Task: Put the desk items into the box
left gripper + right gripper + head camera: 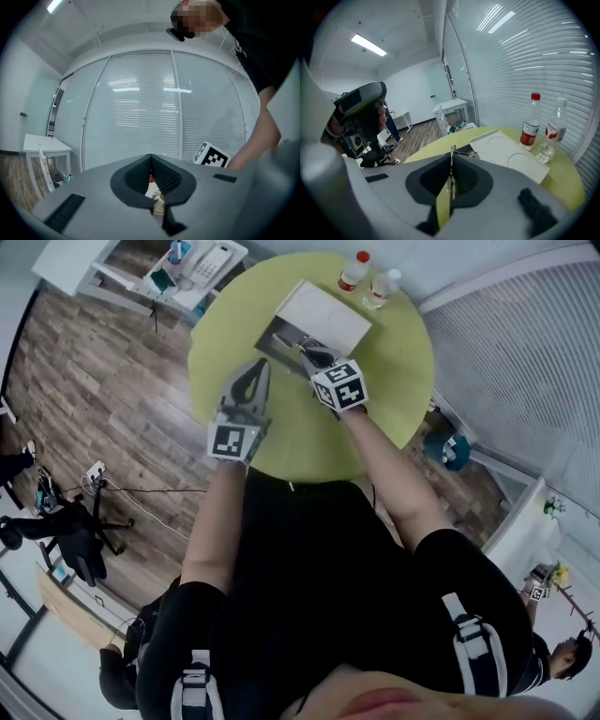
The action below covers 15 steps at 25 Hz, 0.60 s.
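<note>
Yellow-green surface (403, 371) spread below. Nearest, the left gripper (260, 373) hung with jaws together, empty. Beyond it, the right gripper (307, 352) had its jaws pinched on a thin metal piece (452, 150), possibly a clip, at the open box (323, 315). It should go well inside before release.

Table (394, 352) matt, smooth; floor (112, 381) wood planks; bottles (354, 270) clear plastic; clip (462, 152) shiny metal wire.

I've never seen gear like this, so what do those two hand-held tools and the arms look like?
The left gripper and right gripper are grey plastic with black ribbed jaw pads; each carries a cube of black-and-white square markers. The person wears a black short-sleeved top.
</note>
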Each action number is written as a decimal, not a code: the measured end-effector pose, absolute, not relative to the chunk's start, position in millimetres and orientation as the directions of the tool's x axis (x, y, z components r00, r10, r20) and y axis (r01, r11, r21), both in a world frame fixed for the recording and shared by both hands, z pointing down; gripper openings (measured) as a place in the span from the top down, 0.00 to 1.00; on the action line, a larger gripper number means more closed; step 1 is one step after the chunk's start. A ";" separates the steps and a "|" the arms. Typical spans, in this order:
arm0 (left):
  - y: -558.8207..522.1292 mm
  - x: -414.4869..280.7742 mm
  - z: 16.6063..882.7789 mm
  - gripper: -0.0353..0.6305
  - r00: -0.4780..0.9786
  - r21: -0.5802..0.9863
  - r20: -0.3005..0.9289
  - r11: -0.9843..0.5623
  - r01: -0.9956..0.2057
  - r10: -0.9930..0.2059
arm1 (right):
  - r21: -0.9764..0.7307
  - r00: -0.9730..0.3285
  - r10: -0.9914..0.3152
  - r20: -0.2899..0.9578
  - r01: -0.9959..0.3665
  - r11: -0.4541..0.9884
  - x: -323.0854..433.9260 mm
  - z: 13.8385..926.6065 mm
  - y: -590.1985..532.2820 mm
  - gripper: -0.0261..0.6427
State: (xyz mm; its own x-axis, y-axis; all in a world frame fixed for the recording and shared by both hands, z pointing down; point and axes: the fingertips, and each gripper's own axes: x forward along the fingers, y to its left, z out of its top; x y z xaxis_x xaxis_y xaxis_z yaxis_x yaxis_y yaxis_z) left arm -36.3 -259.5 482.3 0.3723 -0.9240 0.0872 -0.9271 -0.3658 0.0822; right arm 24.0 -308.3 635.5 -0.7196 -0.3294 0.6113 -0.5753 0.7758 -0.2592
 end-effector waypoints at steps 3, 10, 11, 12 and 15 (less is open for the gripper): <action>-267.8 -41.2 490.7 0.93 0.383 0.095 0.101 -0.374 -0.922 -0.918 | -0.269 -0.711 -0.333 0.620 -0.591 0.760 19.5 648.0 -312.6 0.92; -282.1 -53.0 515.0 0.93 0.426 0.155 0.120 -0.406 -0.900 -0.897 | -0.281 -0.683 -0.364 0.633 -0.642 0.714 12.2 672.5 -320.6 0.92; -284.4 -55.2 517.9 0.93 0.431 0.161 0.124 -0.411 -0.898 -0.894 | -0.284 -0.680 -0.367 0.634 -0.647 0.708 10.6 675.2 -321.6 0.92; -287.0 -57.8 520.6 0.93 0.436 0.164 0.128 -0.415 -0.895 -0.891 | -0.286 -0.678 -0.369 0.635 -0.651 0.703 8.3 678.0 -322.6 0.92; -293.4 -63.8 528.6 0.93 0.453 0.172 0.136 -0.429 -0.887 -0.881 | -0.287 -0.670 -0.373 0.642 -0.661 0.693 3.2 688.1 -324.3 0.92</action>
